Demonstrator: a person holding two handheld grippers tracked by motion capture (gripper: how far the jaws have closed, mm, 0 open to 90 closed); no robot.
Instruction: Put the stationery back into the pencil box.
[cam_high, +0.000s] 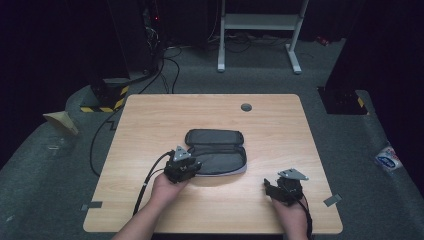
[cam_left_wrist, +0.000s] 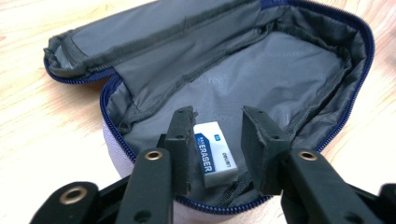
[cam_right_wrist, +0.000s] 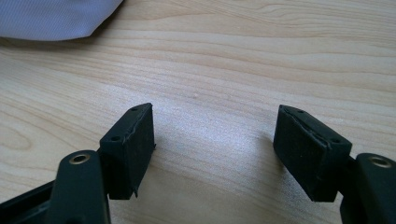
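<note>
- My left gripper (cam_left_wrist: 217, 140) has its 2 jaws parted, and I hold them just over the near end of the open pencil case (cam_left_wrist: 280, 70).
- Between those jaws I see a white eraser (cam_left_wrist: 215, 154) with a blue band and the word ERASER on it. It lies flat on the grey lining inside the case; the left jaw is right beside its blue end, the right jaw stands apart from it. I cannot tell whether either jaw touches it.
- The case is unzipped, its flap folded back away from me, blue zipper teeth running round the rim.
- In the high view my left gripper (cam_high: 192, 165) sits at the case's (cam_high: 217, 150) near left corner, my left hand (cam_high: 165, 189) behind it.
- My right gripper (cam_right_wrist: 212, 140) is spread wide with nothing between the jaws, only bare wood of the table (cam_right_wrist: 233, 60) under it. A pale corner of the case (cam_right_wrist: 51, 18) shows at the upper left of the right gripper view.
- In the high view my right gripper (cam_high: 274, 187) hangs near the table's (cam_high: 150, 125) front right edge, well apart from the case.
</note>
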